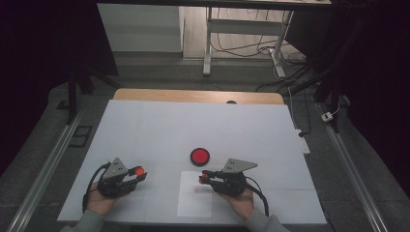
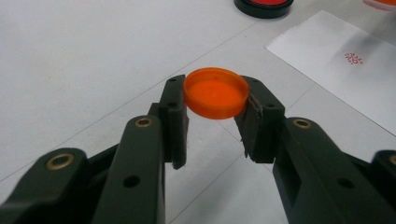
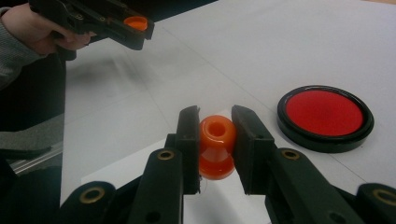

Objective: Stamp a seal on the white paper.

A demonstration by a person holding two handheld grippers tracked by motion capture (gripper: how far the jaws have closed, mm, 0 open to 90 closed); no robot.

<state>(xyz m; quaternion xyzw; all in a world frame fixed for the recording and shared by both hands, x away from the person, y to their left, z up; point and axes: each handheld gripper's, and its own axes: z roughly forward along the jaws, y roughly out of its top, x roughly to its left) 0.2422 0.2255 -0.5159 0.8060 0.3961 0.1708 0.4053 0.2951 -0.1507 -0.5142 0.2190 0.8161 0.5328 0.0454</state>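
The left gripper clamps an orange cap above the white table. The right gripper pinches the orange stamp over the stamped paper; recapping calls for lining the cap squarely with the stamp's face first.

The round plastic cap is bright orange, paler along its rim. The waisted plastic stamp is the same glossy orange. The round ink pad is vivid red inside a shiny black case. The rectangular paper sheet by the table's near edge is white, bearing a small red dotted stamp mark. The tabletop covering is plain white.
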